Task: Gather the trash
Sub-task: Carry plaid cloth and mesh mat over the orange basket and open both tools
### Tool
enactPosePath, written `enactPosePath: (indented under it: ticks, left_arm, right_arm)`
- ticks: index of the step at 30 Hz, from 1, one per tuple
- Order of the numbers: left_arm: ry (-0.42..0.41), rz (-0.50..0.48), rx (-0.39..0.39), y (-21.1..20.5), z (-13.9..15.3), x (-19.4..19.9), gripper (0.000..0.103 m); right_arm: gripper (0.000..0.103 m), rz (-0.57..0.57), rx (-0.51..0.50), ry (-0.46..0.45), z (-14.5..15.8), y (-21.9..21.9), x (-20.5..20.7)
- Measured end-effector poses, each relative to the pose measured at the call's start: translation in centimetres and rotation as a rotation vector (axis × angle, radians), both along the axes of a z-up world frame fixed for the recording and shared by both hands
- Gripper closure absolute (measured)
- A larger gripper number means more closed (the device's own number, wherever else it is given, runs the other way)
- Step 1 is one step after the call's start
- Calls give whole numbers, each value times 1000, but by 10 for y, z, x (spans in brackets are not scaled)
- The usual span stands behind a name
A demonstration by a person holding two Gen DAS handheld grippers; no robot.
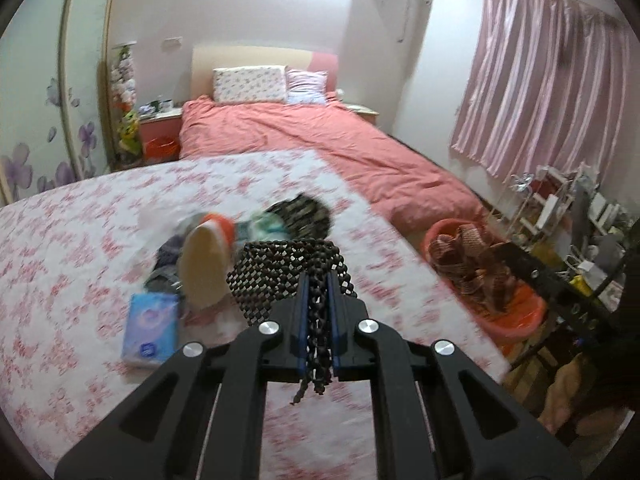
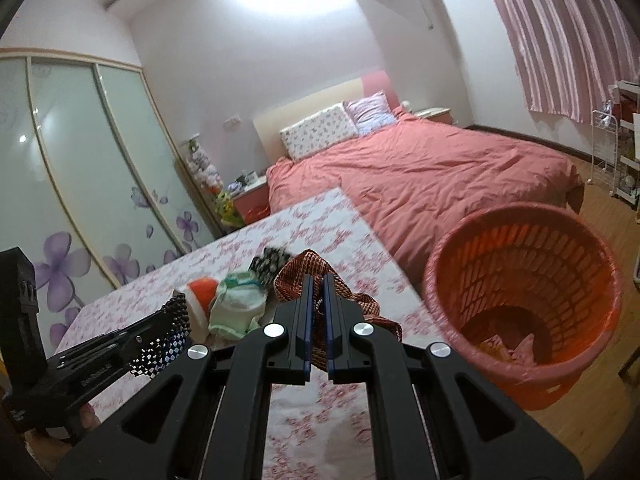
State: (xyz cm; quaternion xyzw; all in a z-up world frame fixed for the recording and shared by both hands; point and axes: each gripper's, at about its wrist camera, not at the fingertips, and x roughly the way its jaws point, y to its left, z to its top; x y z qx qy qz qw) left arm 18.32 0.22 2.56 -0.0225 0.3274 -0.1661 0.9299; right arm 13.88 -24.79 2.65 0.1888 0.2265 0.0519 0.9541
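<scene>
My left gripper (image 1: pixel 318 282) is shut on a black-and-white checkered cloth (image 1: pixel 280 268), lifted above the flowered tabletop (image 1: pixel 72 248). Behind it lies a pile: a cream and orange piece (image 1: pixel 206 258), a dark patterned cloth (image 1: pixel 306 210) and a blue tissue pack (image 1: pixel 150 330). My right gripper (image 2: pixel 316 282) is shut on a red-brown woven cloth (image 2: pixel 308 264) that hangs from its fingers. An orange basket (image 2: pixel 520 240) stands to its right, beside the table. The left gripper (image 2: pixel 160 330) with the checkered cloth (image 2: pixel 176 312) shows at the left of the right wrist view. The woven cloth (image 1: pixel 472 256) hangs before the basket (image 1: pixel 520 316).
A bed with a pink cover (image 1: pixel 320 136) stands beyond the table. Wardrobe doors with purple flowers (image 2: pixel 80 160) line the left wall. Pink curtains (image 1: pixel 540 80) and a cluttered white rack (image 1: pixel 548 200) are at the right. A green-white cloth (image 2: pixel 236 306) lies in the pile.
</scene>
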Motion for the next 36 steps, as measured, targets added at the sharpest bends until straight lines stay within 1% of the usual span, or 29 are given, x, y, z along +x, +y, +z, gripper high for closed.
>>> enactPosePath:
  ticks: [5,9,13,17,24,30,36]
  left_arm:
    - [-30,-68,-41,-34,18,4,94]
    - [-55,-130,-65,-65,26,7,94]
    - [-55,-193,-92,-95,27,14,94]
    - [-41,-261,-121,-126,24,23,94]
    - [-24,-352,-133,-173,12,36,94]
    - [7,-411,-131,-210,-4,52,94]
    - [35,-442,-118,-237,-22,61,93]
  right_arm:
    - [98,-68,-7,-45,9,-25,-5]
    - [98,-126,-24,-69,13,-43,-8]
    - [98,-178,-30,-84,13,-63,-7]
    - [98,-222,-37,-93,12,-81,-6]
    - [98,-280,-22,-94,2,-108,2]
    - [98,-305,-10,-83,-10,-126,8]
    - [98,-326,2,-70,-17,-142,11]
